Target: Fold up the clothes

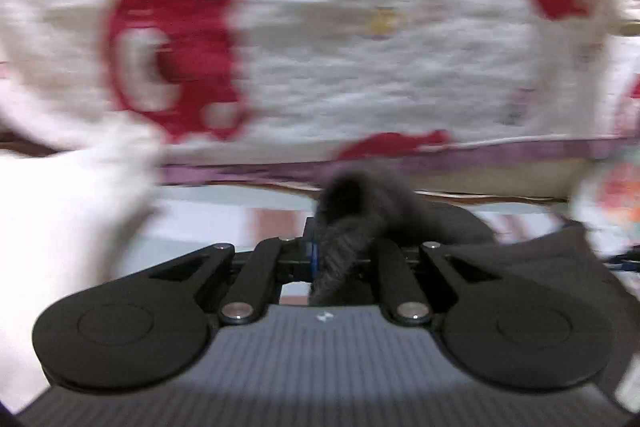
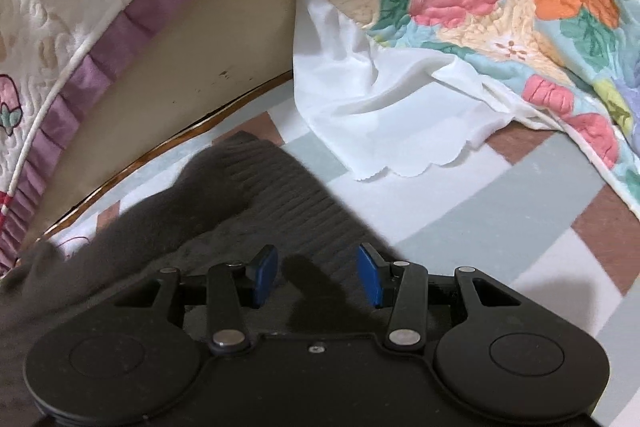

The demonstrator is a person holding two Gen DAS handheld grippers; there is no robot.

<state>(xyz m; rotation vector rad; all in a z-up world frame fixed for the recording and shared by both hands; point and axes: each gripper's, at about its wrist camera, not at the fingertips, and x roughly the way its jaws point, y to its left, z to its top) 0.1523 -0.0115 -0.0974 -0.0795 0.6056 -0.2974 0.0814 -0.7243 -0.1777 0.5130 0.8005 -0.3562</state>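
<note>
Left gripper (image 1: 344, 259): pinching a bunch of the grey knit (image 1: 348, 223).
Right gripper (image 2: 318, 277): wide, empty, knit beneath.
Progress: knit rumpled, no neat fold visible.

Checked floor mat (image 2: 460, 211) under dark grey knit garment (image 2: 256, 195) and white cloth (image 2: 380, 123).
</note>
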